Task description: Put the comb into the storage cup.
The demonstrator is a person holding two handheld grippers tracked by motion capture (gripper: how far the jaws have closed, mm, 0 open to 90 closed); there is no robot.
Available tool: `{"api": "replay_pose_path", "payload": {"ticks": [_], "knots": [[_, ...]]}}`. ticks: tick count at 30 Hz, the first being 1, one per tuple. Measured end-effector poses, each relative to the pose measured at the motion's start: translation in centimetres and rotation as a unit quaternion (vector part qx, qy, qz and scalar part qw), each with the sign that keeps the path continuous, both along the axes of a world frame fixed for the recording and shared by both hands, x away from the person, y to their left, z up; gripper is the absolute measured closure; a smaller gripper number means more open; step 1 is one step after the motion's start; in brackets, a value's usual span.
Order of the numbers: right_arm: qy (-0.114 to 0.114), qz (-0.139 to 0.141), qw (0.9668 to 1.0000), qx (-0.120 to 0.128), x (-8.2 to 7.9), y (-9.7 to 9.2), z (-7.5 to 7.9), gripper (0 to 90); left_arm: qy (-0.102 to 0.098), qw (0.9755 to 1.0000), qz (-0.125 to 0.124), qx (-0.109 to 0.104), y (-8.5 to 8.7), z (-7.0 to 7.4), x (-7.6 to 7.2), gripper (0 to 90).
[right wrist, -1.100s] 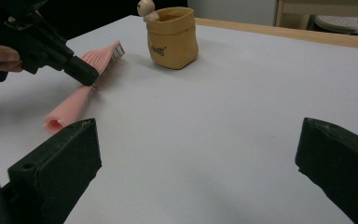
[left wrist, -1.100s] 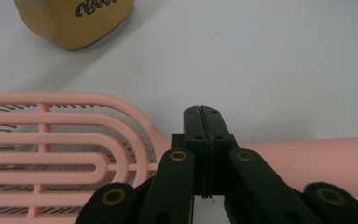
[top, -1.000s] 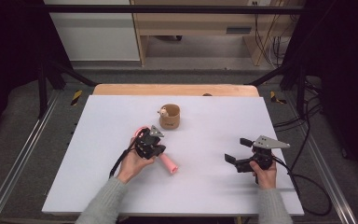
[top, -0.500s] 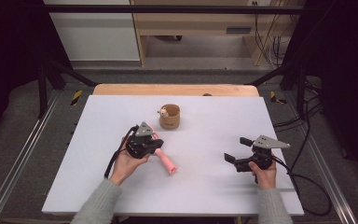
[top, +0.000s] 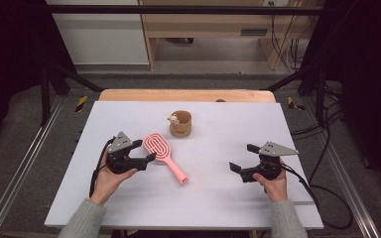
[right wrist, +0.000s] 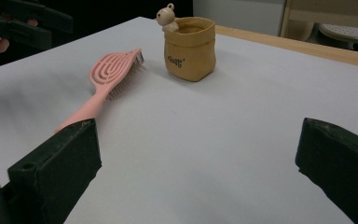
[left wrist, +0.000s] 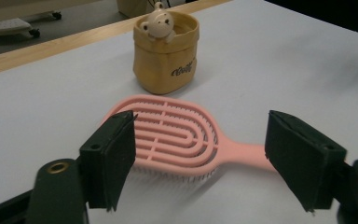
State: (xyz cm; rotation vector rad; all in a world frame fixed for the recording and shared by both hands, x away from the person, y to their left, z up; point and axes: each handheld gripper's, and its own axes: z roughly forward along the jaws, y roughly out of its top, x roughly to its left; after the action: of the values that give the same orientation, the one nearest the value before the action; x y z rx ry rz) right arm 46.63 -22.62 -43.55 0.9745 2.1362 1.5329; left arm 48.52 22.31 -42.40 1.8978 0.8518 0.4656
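Release step: left gripper [top: 150, 157], jaws just opened, empty, with the brush [left wrist: 177, 133] lying on the table just beyond its fingertips. Right gripper [top: 234, 167] open, empty, well apart. Next, likely withdrawal.

Tan fabric pot [top: 181, 124] with bear figure [top: 173, 119], mid-table [top: 218, 198], near wooden edge

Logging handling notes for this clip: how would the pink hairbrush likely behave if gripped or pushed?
The pink hairbrush looks like rigid moulded plastic, so probably stiff and, with its slotted head, light. It lies flat on the white table, so it should slide rather than roll. The smooth, narrow handle may slip or pivot between the pads.
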Motion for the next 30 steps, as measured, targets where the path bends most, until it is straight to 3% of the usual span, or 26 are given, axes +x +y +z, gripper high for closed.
{"api": "replay_pose_path", "payload": {"ticks": [4,12,30], "knots": [[0.0,0.007,1.0,-0.005,-0.1,0.9,0.3,0.3,0.001,0.9998,0.013,-0.015,1.6,-0.5,-0.5,11.1],[0.009,0.016,0.9996,-0.02,0.0,2.7,0.7,0.3,-0.007,0.999,0.022,-0.038,4.3,-1.4,-1.5,2.0],[0.022,0.036,0.9982,-0.043,0.3,6.1,1.3,0.3,-0.005,0.9986,0.024,-0.048,6.7,-2.9,-2.4,0.0]]}}
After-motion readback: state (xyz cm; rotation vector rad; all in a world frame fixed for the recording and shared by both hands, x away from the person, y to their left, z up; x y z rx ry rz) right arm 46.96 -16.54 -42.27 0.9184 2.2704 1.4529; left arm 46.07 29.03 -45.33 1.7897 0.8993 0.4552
